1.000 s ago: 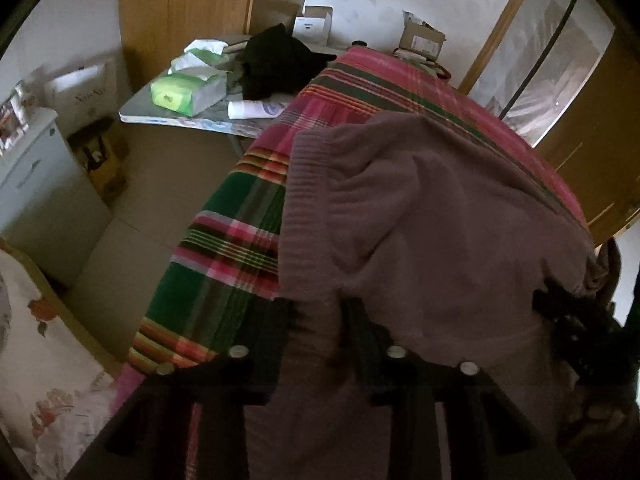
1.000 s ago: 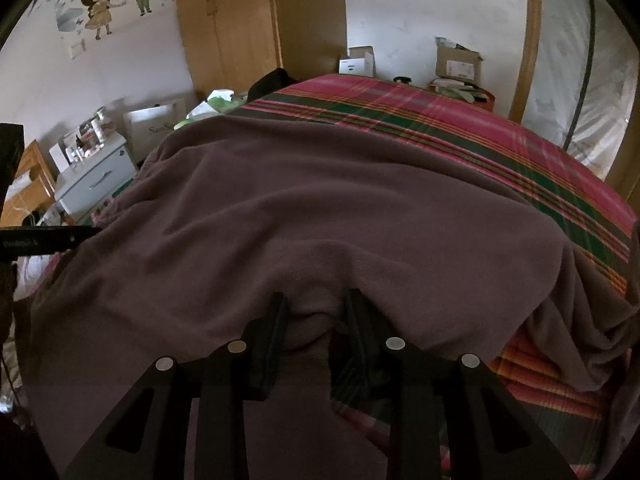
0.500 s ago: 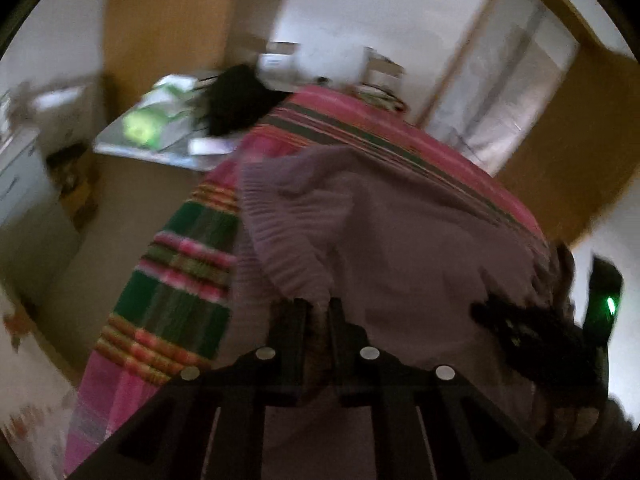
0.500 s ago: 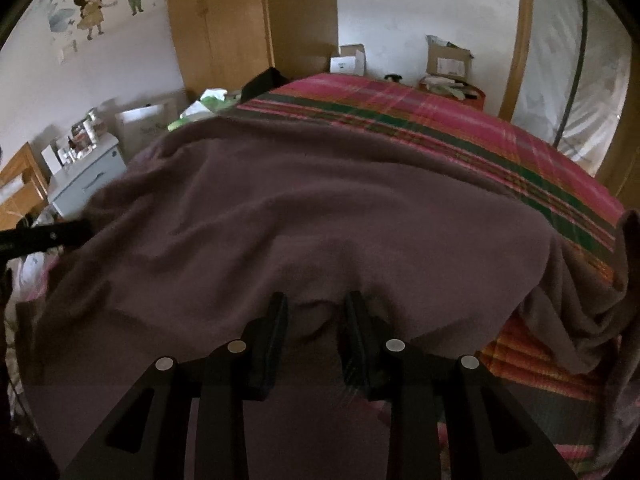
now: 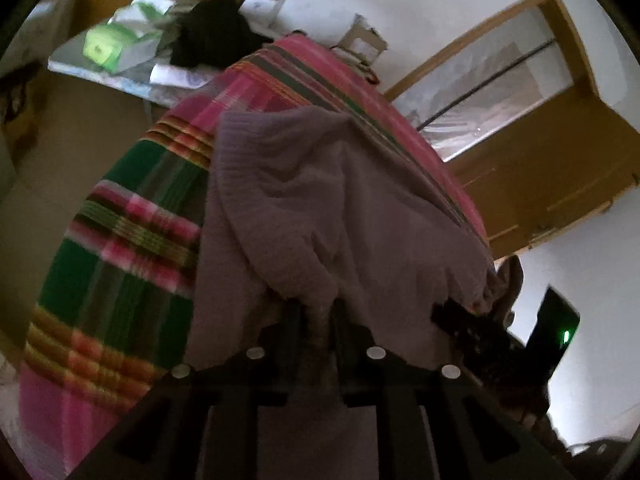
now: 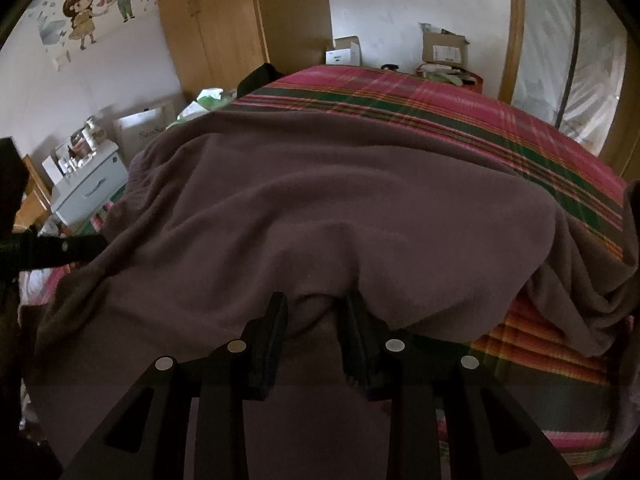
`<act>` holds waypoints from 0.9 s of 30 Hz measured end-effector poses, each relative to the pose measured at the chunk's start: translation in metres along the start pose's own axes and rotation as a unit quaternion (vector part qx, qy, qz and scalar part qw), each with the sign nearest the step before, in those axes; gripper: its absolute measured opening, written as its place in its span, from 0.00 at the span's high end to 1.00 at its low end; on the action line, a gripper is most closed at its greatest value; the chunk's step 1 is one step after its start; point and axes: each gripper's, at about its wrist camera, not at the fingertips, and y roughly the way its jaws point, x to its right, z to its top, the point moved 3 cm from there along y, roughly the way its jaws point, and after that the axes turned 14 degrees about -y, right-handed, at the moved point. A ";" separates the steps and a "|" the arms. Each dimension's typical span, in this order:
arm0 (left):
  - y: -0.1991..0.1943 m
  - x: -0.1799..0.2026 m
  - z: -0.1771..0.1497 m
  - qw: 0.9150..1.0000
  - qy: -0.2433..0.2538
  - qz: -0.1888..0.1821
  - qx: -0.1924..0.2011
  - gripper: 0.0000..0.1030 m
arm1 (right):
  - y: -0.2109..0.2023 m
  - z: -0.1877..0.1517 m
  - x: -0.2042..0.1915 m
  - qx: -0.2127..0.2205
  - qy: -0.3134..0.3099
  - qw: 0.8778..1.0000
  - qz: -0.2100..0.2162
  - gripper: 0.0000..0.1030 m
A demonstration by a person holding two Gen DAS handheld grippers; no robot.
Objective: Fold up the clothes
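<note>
On the plaid bedspread [image 6: 460, 112] lies a mauve sweater [image 6: 320, 208], spread across the near half and bunched toward 6 o'clock. Left gripper [image 5: 316, 320]: jaws close together, clamped on a fold of sweater, ribbed hem [image 5: 236, 148] up at 11 o'clock. Right gripper [image 6: 316, 312]: jaws pinch the sweater edge, cloth fills the gap; a sleeve [image 6: 592, 300] trails off at 3 o'clock.

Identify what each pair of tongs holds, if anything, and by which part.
Both tongs hold the mauve sweater. The left tongs pinch a bunched fold at its near edge; the right tongs pinch another fold along that edge.
</note>
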 end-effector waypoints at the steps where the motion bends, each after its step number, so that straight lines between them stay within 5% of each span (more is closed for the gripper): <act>1: 0.002 -0.001 0.006 1.000 -0.007 -0.011 -0.006 0.84 | 0.000 0.000 0.000 0.000 0.000 1.000 0.000 0.70; 9: 0.020 0.002 0.034 0.998 -0.026 -0.035 -0.034 0.82 | 0.001 0.002 0.002 -0.001 0.002 1.000 0.003 0.70; 22: 0.004 0.018 -0.007 0.995 0.060 0.065 -0.049 0.75 | 0.002 0.001 0.002 0.001 0.003 1.000 0.001 0.70; 27: -0.010 0.011 -0.018 0.994 0.056 0.084 -0.040 0.71 | 0.002 0.002 0.002 0.003 0.005 1.000 0.002 0.70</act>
